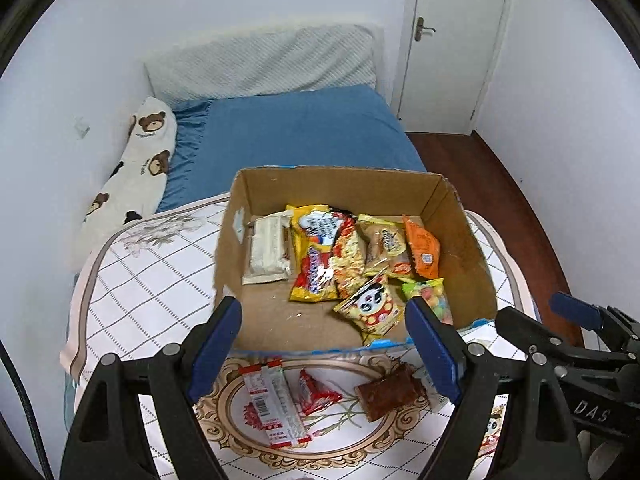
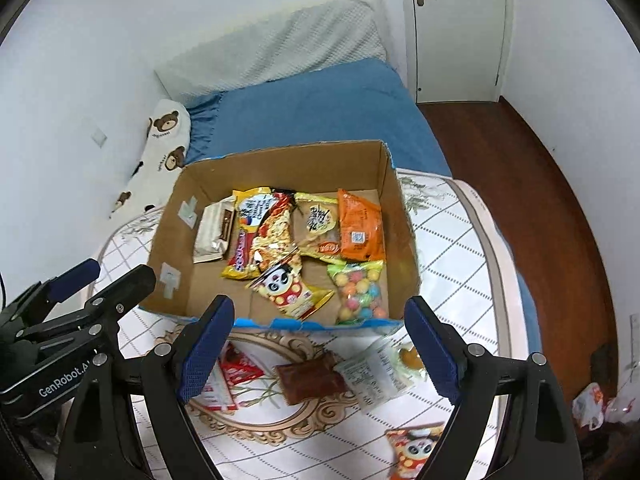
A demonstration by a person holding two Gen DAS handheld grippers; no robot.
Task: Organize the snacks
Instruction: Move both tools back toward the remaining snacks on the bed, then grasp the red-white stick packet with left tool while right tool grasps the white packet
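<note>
Nearby, loose snacks (image 1: 390, 394) lie before the cardboard box (image 1: 472, 248).

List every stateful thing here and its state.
left gripper: open, empty
right gripper: open, empty
cardboard box: open-topped, partly filled with snacks
brown snack bar: outside the box, on the cloth
red packet: outside the box
door: closed

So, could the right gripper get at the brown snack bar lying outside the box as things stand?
Probably yes. The right gripper is open and empty, and the brown snack bar lies flat on the cloth just in front of the cardboard box, between the jaws' line, nothing covering it.
</note>
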